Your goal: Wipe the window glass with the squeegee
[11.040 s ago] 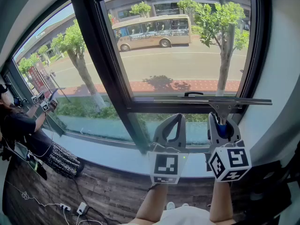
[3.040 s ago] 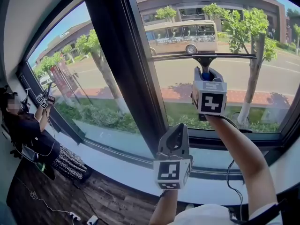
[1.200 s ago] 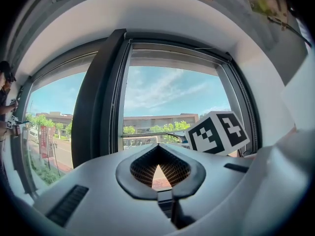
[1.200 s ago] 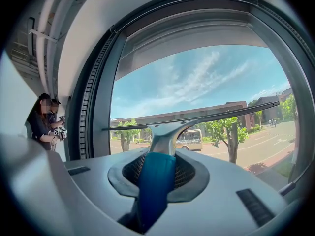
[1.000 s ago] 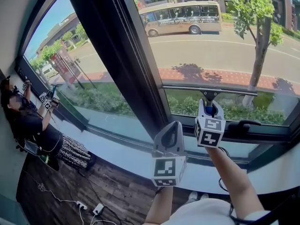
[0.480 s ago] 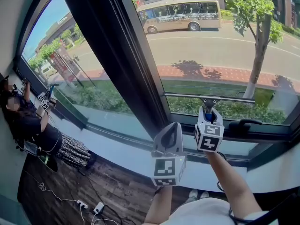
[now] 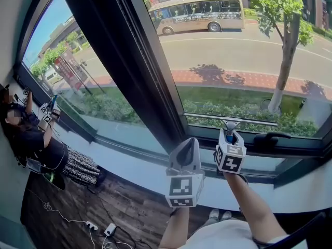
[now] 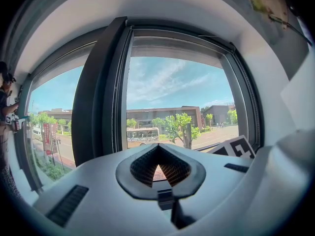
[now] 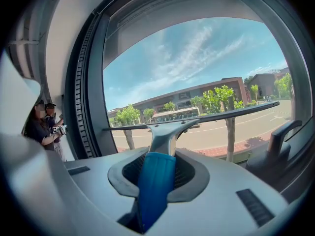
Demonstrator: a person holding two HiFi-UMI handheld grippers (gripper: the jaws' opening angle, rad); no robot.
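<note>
The squeegee [image 7: 232, 120] lies with its long blade flat across the bottom of the right window glass [image 7: 233, 56], just above the lower frame. My right gripper [image 7: 229, 134] is shut on its blue handle [image 9: 154, 181], and the blade [image 9: 221, 113] runs across the pane ahead of the jaws. My left gripper [image 7: 190, 142] hangs to the left, below the dark mullion [image 7: 129, 61]. It is shut with nothing in it and is off the glass. In the left gripper view its jaws [image 8: 158, 149] point at the pane and the right gripper's marker cube [image 8: 236, 147].
A black window handle [image 7: 267, 137] sticks out on the lower frame just right of the squeegee. The white sill [image 7: 140, 165] runs under the window. A person [image 7: 28, 134] holding grippers sits at the far left. Cables and a power strip [image 7: 93, 226] lie on the wooden floor.
My right gripper has drawn the squeegee down the glass, from a little above the lower frame to right at it. The left gripper has barely moved.
</note>
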